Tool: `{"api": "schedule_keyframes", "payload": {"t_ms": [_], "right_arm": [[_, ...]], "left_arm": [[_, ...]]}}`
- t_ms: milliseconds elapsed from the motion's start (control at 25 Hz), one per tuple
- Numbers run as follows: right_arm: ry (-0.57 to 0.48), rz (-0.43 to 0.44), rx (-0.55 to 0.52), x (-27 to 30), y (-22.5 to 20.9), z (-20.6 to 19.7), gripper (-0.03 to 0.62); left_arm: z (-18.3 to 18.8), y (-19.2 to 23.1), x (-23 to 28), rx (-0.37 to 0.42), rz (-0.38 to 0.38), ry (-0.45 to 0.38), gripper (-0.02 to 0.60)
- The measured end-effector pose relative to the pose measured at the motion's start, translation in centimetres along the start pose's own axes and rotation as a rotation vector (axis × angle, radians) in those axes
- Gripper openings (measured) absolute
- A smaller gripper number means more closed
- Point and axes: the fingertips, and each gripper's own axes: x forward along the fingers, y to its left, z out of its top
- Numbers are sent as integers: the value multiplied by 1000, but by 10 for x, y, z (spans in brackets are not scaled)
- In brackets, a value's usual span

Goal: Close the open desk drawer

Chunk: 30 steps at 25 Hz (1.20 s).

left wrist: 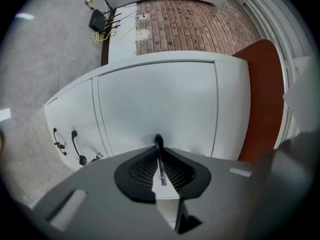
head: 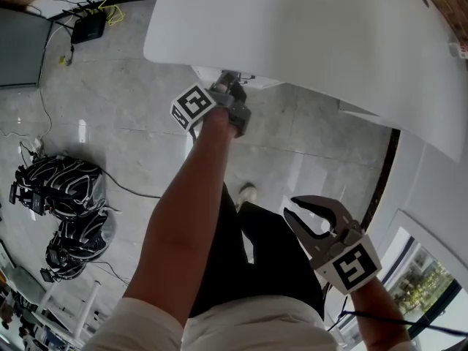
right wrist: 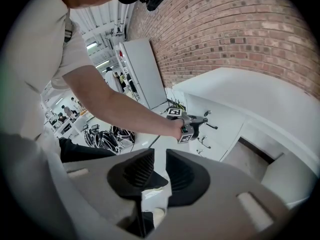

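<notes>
Jaws of the left gripper (left wrist: 160, 156) clamp one slim black handle (left wrist: 158, 142) on the white desk (left wrist: 165, 99). The right gripper (right wrist: 156, 170) gapes empty. Seemingly two spare handles (left wrist: 75, 145) sit alongside.

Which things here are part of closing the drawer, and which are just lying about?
In the job:
left gripper, clamped on the drawer handle
drawer front
white desk

Lying about:
router
black-and-white striped bags
right gripper, idle, jaws apart
</notes>
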Motion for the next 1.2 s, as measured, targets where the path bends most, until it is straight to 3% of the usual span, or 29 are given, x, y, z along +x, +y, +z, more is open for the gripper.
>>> {"api": "schedule_keyframes", "payload": {"t_ms": [160, 320, 720, 880, 1080, 1200], "right_arm": [[-5, -6, -8, 1, 3, 0, 75], [-23, -9, -14, -10, 6, -2, 76], [-80, -20, -57, -52, 41, 9, 75], [-114, -32, -81, -77, 58, 18, 75], [-160, -48, -113, -117, 83, 24, 75], [-176, -52, -129, -142, 97, 23, 75]], "left_arm": [[2, 0, -4, 87, 58, 25, 58], [0, -3, -14, 134, 89, 30, 120], [-23, -71, -79, 218, 61, 83, 115], [-55, -115, -117, 321, 33, 178, 102], [-106, -171, -181, 442, 17, 314, 41], [-135, -206, -220, 587, 42, 421, 5]]}}
